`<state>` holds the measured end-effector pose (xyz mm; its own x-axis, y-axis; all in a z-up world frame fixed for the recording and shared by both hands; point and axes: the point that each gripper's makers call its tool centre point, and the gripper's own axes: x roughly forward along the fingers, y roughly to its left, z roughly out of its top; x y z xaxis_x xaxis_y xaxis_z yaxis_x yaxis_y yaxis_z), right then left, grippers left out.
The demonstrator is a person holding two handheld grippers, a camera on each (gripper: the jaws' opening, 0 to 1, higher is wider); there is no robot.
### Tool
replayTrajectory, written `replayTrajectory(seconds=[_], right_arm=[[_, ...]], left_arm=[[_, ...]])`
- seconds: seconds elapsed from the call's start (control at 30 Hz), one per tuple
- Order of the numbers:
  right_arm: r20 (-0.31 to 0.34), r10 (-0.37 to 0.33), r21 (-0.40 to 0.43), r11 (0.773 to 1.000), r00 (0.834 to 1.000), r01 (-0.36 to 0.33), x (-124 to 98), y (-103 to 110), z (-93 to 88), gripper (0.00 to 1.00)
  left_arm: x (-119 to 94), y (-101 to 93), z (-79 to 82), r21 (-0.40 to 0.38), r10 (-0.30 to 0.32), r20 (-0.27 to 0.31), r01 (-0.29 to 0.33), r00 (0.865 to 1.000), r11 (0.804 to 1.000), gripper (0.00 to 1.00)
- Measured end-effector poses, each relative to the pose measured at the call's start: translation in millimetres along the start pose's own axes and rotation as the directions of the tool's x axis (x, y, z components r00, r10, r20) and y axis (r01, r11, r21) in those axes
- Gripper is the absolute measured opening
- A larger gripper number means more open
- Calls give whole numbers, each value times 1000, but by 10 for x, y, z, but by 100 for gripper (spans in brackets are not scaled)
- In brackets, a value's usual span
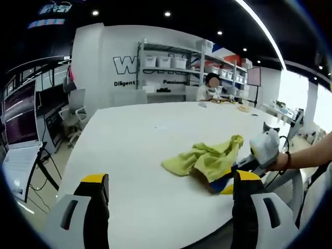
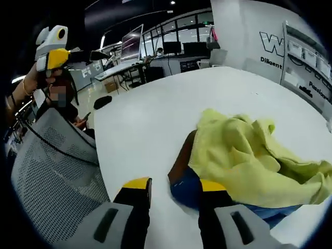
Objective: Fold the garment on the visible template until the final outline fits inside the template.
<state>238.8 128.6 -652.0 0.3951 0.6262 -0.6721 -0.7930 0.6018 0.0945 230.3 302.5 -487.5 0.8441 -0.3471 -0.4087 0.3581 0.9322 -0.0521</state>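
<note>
On the white table (image 1: 155,145) your crumpled yellow garment (image 2: 249,155) lies over a blue template (image 2: 187,189). Your right gripper (image 2: 174,193) stands open at the template's edge, gripping nothing; your left gripper (image 1: 168,184) hovers wide open, empty.

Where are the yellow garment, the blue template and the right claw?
yellow garment (image 2: 249,155): right gripper view, middle of the crumpled cloth.
blue template (image 2: 185,191): right gripper view, exposed corner under the garment.
right claw (image 2: 174,193): right gripper view, midway between its yellow tips.
</note>
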Motion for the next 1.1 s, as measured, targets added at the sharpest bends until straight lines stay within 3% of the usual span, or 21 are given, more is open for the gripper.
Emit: replayTrajectory(seconds=[0.13,0.23,0.67,0.83,0.93,1.0,1.1], right_arm=[[-31,9,-15,1000,999,-9,100,38,-97,30],[-44,-17,-32,999,999,16,151,0,-145,23],[-49,-73,-55,996,996,70,178,-98,-170,11],[-55,-81,-42,996,995,79,179,-131,-175,0],[-60,-73,4,997,996,74,161,-157,-159,0],[-35,-54,46,997,998,56,129,-133,-94,0],[51,-21,101,995,998,16,-18,-95,144,0]], left_arm=[[3,16,-1,-7,4,1,-4,1000,1000,97],[3,27,-7,-7,7,-5,-7,1000,1000,97],[11,18,12,-4,3,0,-3,1000,1000,96],[4,-7,0,-1,-4,-2,4,1000,1000,96],[-7,-17,-9,1,-6,-4,6,1000,1000,96],[-13,-21,-13,1,-6,-6,6,1000,1000,96],[-8,-22,-7,2,-5,-4,5,1000,1000,96]])
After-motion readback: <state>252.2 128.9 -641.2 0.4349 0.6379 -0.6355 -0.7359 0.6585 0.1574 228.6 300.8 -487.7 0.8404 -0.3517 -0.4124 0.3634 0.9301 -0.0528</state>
